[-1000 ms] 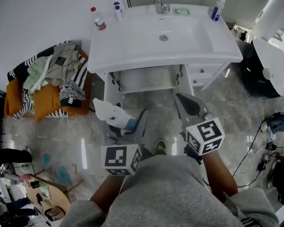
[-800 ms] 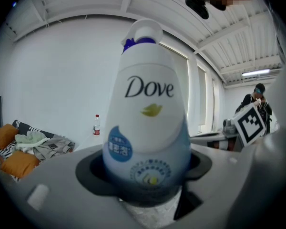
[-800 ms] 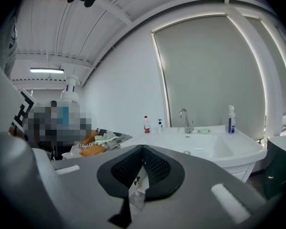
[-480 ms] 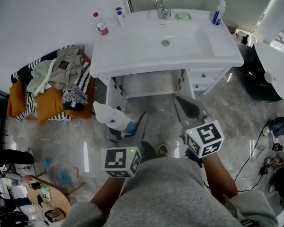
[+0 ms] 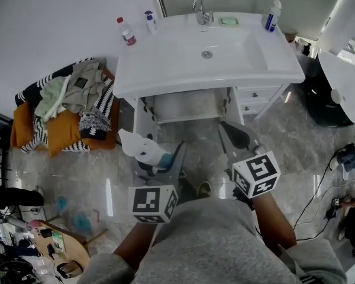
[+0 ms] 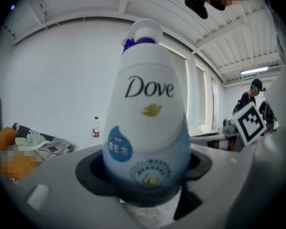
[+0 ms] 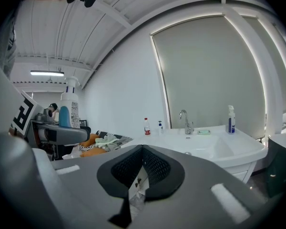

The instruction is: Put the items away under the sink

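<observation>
Person: grey sweatshirt [image 5: 207, 241] fills the head view at 6 o'clock. Sleeves are pushed up; bunched grey cuff [image 5: 305, 258] at 5 o'clock, with striped trim at its edge.

Left gripper [image 5: 160, 154]: light grey moulded body, long tapering jaws. Left cube [image 5: 152, 203] at 7 o'clock is white, with a black square marker on each visible face.

Right gripper [image 5: 235, 132]: same build and colour. Right cube [image 5: 256, 173] at 5 o'clock has matching markers.

Inner jaw faces carry black pads [image 7: 143, 168], fine mesh texture, scalloped outline. Small white rectangular patch [image 7: 227, 195] on the grey jaw top.
</observation>
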